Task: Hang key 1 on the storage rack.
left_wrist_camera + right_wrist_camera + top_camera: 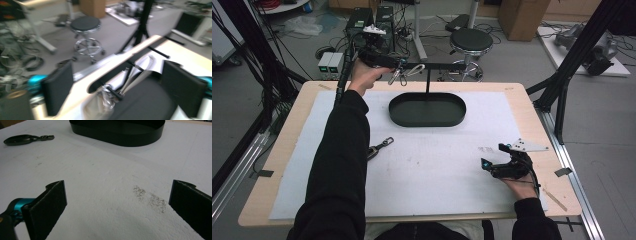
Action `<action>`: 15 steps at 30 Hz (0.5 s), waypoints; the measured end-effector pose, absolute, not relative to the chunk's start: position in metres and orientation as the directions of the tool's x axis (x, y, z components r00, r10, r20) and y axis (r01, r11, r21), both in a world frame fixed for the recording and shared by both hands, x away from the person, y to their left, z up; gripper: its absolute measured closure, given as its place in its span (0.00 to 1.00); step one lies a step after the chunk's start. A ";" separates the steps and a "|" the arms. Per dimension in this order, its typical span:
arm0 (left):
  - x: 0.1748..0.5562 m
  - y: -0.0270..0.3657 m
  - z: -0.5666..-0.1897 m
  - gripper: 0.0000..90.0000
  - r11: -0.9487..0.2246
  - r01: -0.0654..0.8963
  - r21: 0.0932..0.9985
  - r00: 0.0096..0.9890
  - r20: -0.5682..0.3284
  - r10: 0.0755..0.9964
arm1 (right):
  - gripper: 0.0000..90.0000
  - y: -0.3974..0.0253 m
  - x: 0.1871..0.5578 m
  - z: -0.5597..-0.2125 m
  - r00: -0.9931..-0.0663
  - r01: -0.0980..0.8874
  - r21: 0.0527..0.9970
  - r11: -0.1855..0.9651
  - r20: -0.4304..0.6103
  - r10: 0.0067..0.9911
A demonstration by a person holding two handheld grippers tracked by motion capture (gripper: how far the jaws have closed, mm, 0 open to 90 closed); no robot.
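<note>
A silver carabiner (415,70) hangs from the horizontal bar (439,65) of a black stand, near the bar's left end, with a second clip (396,76) hanging just beside it, closer to the left gripper (398,64). In the left gripper view both clips (135,75) appear blurred, dangling from the bar between the two black jaws, which stand wide apart and grip nothing. The left gripper is held up at the far edge of the table (277,150), its tip at the bar's left end; whether it touches the clips cannot be told. The bar rests on a thin post (428,82) that rises from an oval black tray (427,110), set on the far middle of a white mat (437,170).

A dark carabiner (379,147) lies flat on the mat, near the person's left sleeve (339,160); it appears at upper left in the right gripper view (26,139), well apart from the tray (117,135).

The right gripper (494,157) rests low over the mat's near right part, its jaws spread wide with nothing between them, above a faint grey smudge (150,197).

Beyond the table stand a round black stool (470,42) and tangled cables on the floor.
</note>
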State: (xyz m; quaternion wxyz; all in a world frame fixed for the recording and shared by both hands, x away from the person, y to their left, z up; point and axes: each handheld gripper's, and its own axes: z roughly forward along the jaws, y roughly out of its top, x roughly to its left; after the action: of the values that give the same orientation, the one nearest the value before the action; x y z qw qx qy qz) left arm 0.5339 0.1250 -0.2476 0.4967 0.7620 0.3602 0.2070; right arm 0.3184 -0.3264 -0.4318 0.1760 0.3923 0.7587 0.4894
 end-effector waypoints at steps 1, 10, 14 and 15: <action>0.534 0.125 -0.248 0.04 -0.247 0.343 0.906 0.655 -0.042 0.755 | 0.01 -0.326 0.319 -0.432 -0.632 0.420 0.881 0.215 0.114 0.767; 0.523 0.131 -0.252 0.02 -0.292 0.348 0.891 0.716 -0.051 0.697 | 0.01 -0.326 0.319 -0.432 -0.629 0.427 0.878 0.217 0.115 0.769; 0.514 0.131 -0.251 0.02 -0.285 0.318 0.904 0.730 -0.042 0.682 | 0.01 -0.326 0.319 -0.432 -0.627 0.427 0.878 0.217 0.114 0.770; 0.512 0.131 -0.252 0.02 -0.282 0.311 0.908 0.734 -0.041 0.677 | 0.01 -0.326 0.319 -0.432 -0.627 0.427 0.878 0.218 0.114 0.771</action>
State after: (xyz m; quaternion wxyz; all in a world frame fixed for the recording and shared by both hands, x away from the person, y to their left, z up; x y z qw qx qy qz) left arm 0.5121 0.1315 -0.2516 0.5085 0.7801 0.3167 0.1803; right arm 0.3189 -0.3264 -0.4320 0.1767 0.3940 0.7600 0.4857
